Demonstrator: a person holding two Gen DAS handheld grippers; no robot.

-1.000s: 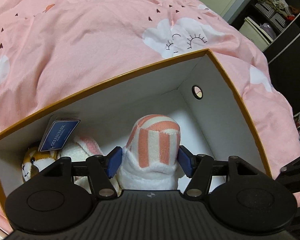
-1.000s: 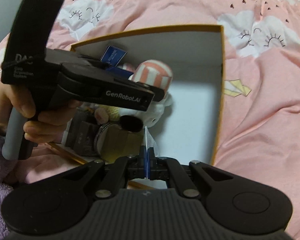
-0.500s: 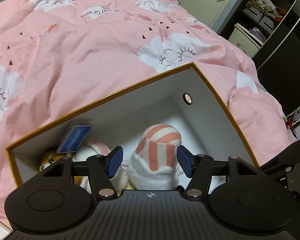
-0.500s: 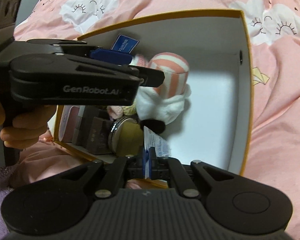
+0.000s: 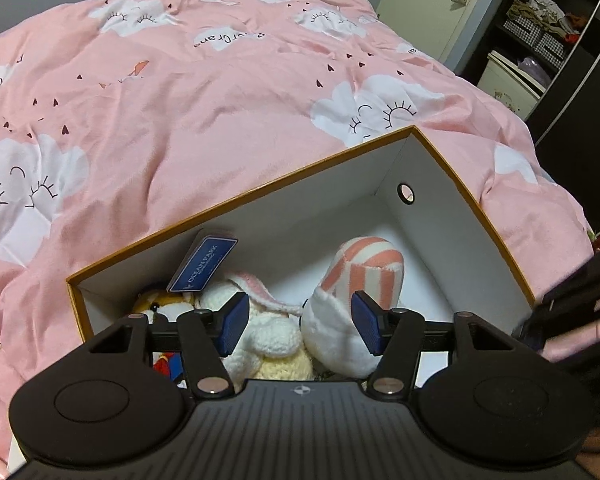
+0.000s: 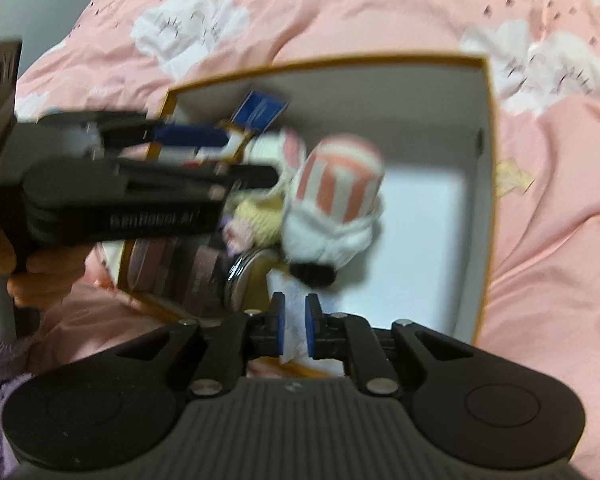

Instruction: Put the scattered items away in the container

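An orange-rimmed box with white walls (image 5: 320, 200) (image 6: 380, 100) sits on the bed. Inside it lie a pink-and-white striped plush (image 5: 364, 272) (image 6: 340, 188) and a white bunny plush (image 5: 268, 328). A blue tag (image 5: 204, 266) stands up behind them. My left gripper (image 5: 300, 326) (image 6: 252, 156) hovers over the two plush toys. Its jaws are closing, but its pads touch neither toy. My right gripper (image 6: 294, 328) hangs over the box's near corner. Its jaws are opening, and a white paper packet (image 6: 296, 304) sits loose between the pads.
A round tin (image 6: 248, 276) and brown and pink boxes (image 6: 172, 264) fill the box's left side, and an orange-and-white plush (image 5: 156, 308) lies in its corner. Pink cloud-print duvet (image 5: 180, 120) surrounds the box. Dark shelves (image 5: 540, 40) stand past the bed. A hand (image 6: 40, 276) holds the left gripper.
The left gripper has let go of the striped plush and lifted back out of the box. The right gripper's pads, shut on the white packet before, have parted.
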